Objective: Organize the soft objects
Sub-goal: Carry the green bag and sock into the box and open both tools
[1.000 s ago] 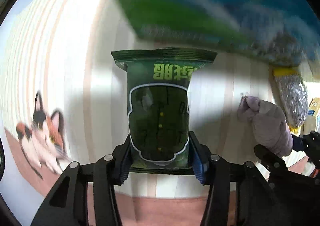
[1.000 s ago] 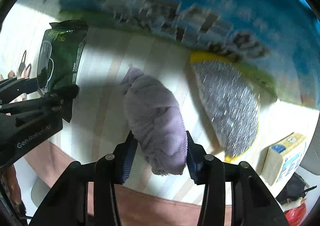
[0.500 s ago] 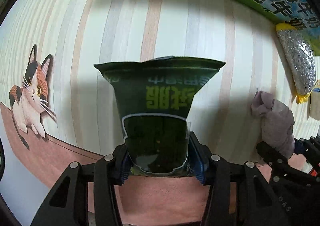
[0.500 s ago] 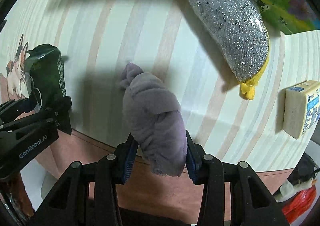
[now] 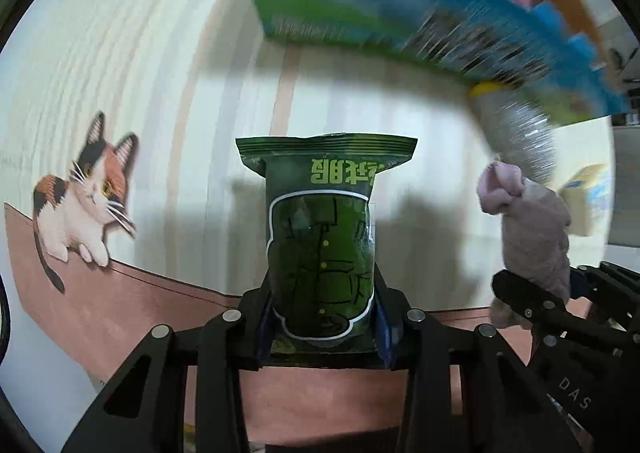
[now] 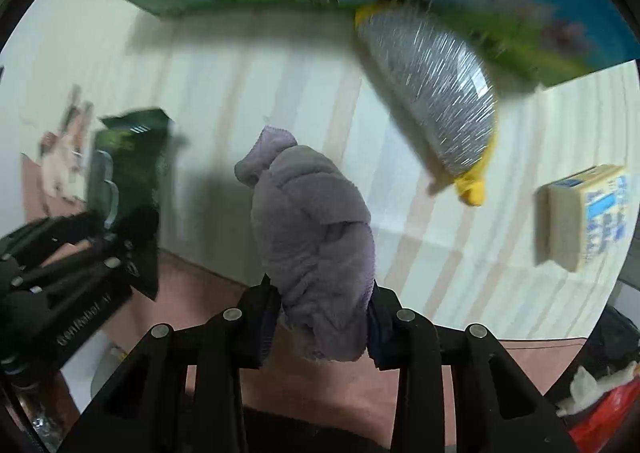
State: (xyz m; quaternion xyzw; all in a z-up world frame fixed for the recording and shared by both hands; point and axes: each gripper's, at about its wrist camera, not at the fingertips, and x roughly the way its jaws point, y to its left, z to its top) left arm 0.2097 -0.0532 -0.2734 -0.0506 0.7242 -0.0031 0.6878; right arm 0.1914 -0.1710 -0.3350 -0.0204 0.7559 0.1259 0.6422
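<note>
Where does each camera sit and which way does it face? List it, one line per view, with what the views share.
Left wrist: sits on the left gripper, looks along its fingers at the green packet it clamps; the right gripper shows at right.
Right wrist: sits on the right gripper, looks at the purple cloth it clamps; the left gripper shows at left.
Shared: packet, cloth, silver pouch, striped table.

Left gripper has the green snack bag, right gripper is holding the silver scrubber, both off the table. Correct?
Not quite. The right gripper holds the purple cloth, as the right wrist view shows; the silver scrubber lies on the table. The left gripper does hold the green snack bag.
</note>
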